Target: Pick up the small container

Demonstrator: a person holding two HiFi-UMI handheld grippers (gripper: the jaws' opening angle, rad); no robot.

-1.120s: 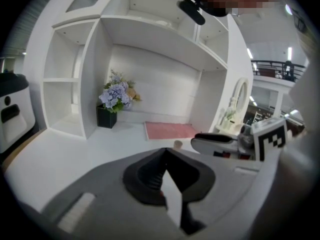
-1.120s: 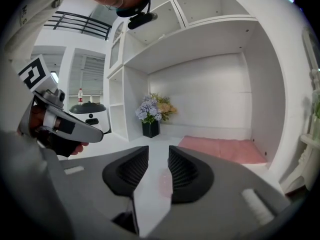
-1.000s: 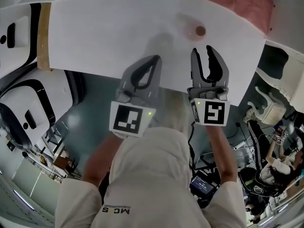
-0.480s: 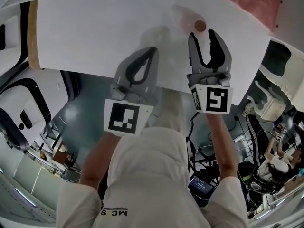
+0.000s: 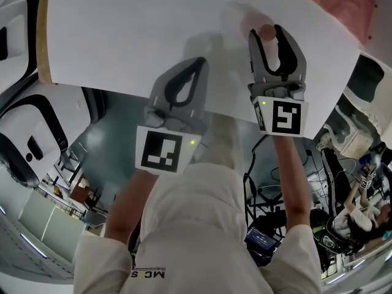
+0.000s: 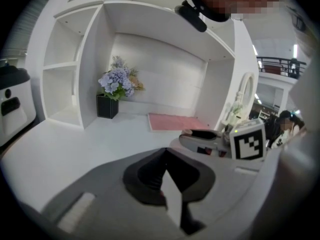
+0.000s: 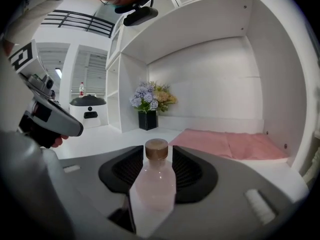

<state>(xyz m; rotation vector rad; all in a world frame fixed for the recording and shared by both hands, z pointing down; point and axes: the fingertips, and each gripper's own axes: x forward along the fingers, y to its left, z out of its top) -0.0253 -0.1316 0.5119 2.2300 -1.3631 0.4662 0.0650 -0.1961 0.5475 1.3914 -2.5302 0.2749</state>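
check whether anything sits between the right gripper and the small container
Nothing visible does. The small container stands upright directly between the jaws of the right gripper, which are opening, on the white table.

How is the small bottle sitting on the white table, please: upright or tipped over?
Upright. In the right gripper view the small bottle stands vertical on the white table, with its brown cap on top.
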